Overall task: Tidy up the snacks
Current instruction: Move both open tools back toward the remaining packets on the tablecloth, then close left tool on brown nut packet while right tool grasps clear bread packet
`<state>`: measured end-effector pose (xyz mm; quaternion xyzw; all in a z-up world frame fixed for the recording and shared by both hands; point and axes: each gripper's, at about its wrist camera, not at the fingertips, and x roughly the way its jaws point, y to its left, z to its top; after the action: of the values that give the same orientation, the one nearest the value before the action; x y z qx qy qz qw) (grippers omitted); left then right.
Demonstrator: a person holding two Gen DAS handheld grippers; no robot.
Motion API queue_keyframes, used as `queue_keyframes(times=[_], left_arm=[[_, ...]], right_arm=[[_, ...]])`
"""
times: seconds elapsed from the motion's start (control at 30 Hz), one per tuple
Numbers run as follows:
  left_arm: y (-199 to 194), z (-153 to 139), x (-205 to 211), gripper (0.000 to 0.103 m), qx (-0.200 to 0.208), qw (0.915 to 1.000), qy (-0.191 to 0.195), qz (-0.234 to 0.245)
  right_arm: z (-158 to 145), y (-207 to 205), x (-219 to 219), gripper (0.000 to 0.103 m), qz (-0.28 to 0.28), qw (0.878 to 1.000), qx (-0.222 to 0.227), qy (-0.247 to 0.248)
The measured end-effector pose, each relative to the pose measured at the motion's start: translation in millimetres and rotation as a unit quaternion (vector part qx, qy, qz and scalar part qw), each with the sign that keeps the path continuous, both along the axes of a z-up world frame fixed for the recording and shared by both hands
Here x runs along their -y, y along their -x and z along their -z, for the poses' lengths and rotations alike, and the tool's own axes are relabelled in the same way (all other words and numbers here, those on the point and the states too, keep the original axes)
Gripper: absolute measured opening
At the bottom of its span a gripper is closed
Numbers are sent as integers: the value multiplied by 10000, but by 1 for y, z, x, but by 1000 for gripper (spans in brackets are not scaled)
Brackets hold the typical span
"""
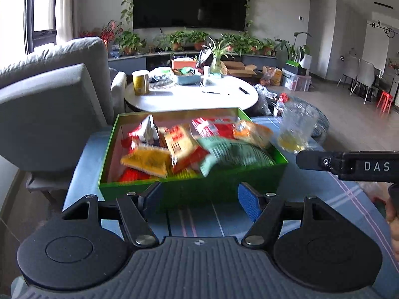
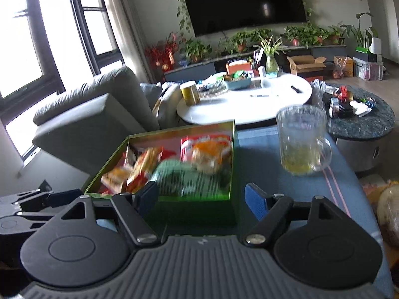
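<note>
A green box [image 1: 217,189] sits on the blue striped cloth and holds several snack packets, among them a pale green packet [image 1: 234,153], a yellow one [image 1: 147,160] and red ones. It also shows in the right wrist view [image 2: 189,208], blurred. My left gripper [image 1: 203,198] is open and empty just in front of the box's near wall. My right gripper [image 2: 204,199] is open and empty at the box's near right corner. The right gripper's body shows in the left wrist view [image 1: 349,165], right of the box.
A glass mug [image 2: 303,140] with yellow liquid stands right of the box. A grey sofa [image 1: 57,99] is at the left. A white round table [image 1: 194,94] with a gold can and clutter stands behind. A bagged item [image 2: 389,214] lies at the far right.
</note>
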<state>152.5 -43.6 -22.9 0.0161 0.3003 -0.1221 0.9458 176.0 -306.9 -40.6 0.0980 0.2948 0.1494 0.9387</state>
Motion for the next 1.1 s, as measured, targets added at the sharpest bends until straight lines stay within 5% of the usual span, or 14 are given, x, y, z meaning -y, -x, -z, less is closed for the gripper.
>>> queue_keyframes(times=[0.4,0.6,0.83,1.1], left_arm=[[46,14,5,64,-376,9992,1,135],[79,21,16,64,-538,9961,-184,674],[126,30,32,65,-714,9842,-326,1585],[158,50,66,72,-941,9580,-516,2659]], right_arm=[[11,41,10,80,-61,9997,-202,84],[12,57,24,80,140,9996,-239,-46],[2,78,34,80,355,9992,-113,-111],[-6,99,30,80,270,9995,75,-128]])
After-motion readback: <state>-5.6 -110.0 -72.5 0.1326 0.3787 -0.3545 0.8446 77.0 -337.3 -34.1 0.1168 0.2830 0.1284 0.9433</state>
